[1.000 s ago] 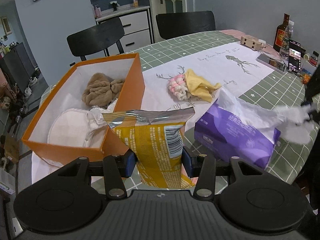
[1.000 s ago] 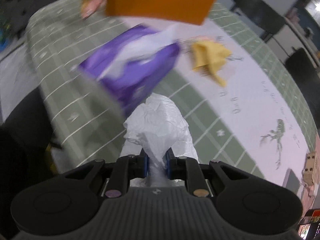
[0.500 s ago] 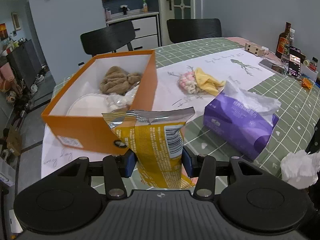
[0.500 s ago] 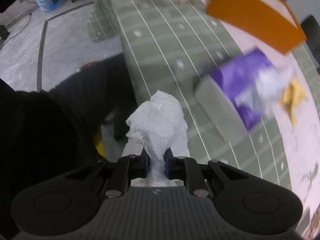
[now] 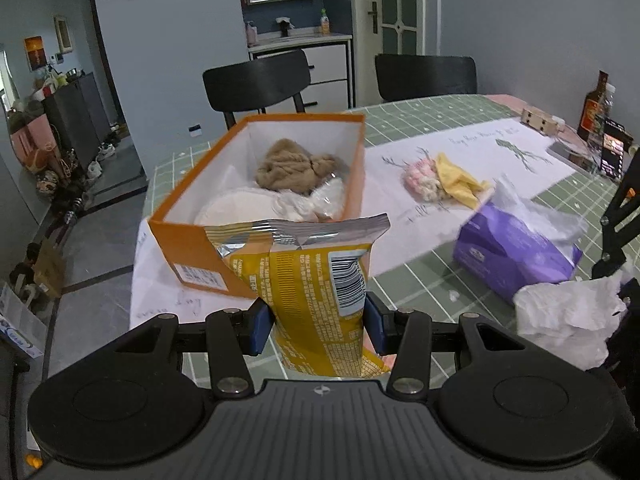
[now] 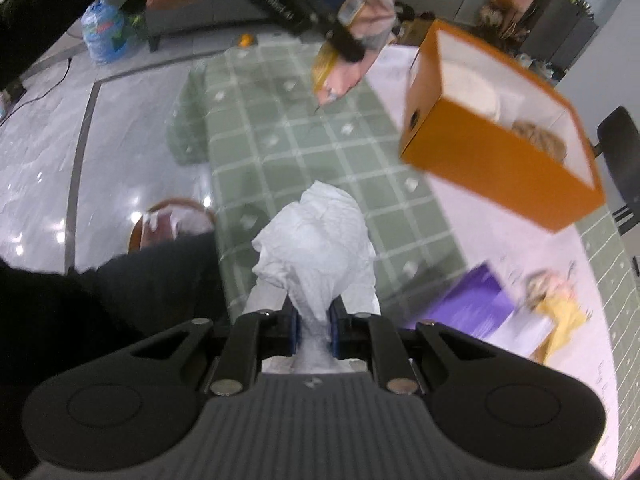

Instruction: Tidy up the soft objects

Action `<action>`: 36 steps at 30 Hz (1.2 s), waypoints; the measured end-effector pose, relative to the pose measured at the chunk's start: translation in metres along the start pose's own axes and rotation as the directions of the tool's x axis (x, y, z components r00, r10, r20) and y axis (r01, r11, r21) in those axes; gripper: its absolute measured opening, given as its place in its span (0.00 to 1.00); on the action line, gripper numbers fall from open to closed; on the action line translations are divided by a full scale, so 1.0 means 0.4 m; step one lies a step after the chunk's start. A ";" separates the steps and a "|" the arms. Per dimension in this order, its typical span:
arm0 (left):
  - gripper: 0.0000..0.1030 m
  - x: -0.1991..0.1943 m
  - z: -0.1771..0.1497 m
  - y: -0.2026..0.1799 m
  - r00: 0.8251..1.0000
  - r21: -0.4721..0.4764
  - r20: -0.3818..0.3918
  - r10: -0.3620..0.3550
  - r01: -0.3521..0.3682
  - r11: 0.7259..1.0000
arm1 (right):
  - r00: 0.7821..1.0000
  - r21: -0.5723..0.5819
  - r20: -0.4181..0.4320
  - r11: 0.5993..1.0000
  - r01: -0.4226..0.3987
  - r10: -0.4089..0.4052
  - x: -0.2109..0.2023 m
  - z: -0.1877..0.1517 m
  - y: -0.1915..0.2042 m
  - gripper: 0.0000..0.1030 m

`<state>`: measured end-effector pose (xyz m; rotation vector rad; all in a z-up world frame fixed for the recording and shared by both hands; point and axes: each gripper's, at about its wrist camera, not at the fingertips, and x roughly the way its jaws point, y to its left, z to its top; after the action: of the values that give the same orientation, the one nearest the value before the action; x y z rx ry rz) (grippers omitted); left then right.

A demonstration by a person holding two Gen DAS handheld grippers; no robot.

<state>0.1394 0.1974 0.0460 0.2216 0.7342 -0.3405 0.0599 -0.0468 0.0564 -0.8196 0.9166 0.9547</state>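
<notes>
My right gripper (image 6: 313, 330) pinches a crumpled tissue (image 6: 320, 248); the orange box (image 6: 500, 152) lies far-right of it, probably nearer my left gripper (image 5: 318, 326), which clamps the yellow snack bag (image 5: 320, 280).

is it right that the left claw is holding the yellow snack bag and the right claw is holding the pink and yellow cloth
Not quite. The left claw does hold the yellow snack bag, but the right claw is shut on a crumpled white tissue, as the right wrist view shows. The pink and yellow cloth lies on the table beyond the purple tissue pack.
</notes>
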 end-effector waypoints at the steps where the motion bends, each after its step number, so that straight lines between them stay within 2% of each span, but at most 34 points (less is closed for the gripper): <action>1: 0.52 0.001 0.010 0.007 1.000 -0.002 0.005 0.003 -0.003 1.000 | 1.000 0.001 0.009 1.000 0.008 -0.008 -0.001 0.015 -0.012 0.13; 11: 0.52 0.019 0.115 0.057 0.998 0.018 0.058 -0.003 0.002 1.000 | 0.998 -0.009 0.030 0.998 0.057 -0.057 -0.015 0.118 -0.111 0.13; 16: 0.52 0.052 0.155 0.084 0.997 0.012 0.073 -0.012 0.011 1.000 | 0.994 0.016 0.076 0.996 0.083 -0.084 -0.025 0.183 -0.177 0.13; 23: 0.52 0.136 0.204 0.118 0.998 0.011 0.044 -0.035 0.035 0.999 | 0.988 0.134 0.119 0.987 0.086 -0.103 -0.006 0.274 -0.298 0.12; 28: 0.52 0.166 0.237 0.144 0.997 -0.015 0.061 -0.046 0.047 0.999 | 0.979 0.186 0.136 0.975 0.123 -0.149 0.010 0.340 -0.379 0.12; 30: 0.52 0.180 0.249 0.150 0.998 -0.010 0.056 -0.030 0.031 0.999 | 0.977 0.201 0.135 0.970 0.138 -0.167 0.019 0.359 -0.413 0.12; 36: 0.52 0.245 0.293 0.188 1.000 -0.020 -0.005 -0.023 0.023 1.000 | 0.972 0.276 0.114 0.947 0.167 -0.205 0.082 0.400 -0.514 0.13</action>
<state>0.3078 0.2080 0.0696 0.1955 0.7458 -0.3542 0.3015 0.0313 0.1235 -0.5906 0.8071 0.6971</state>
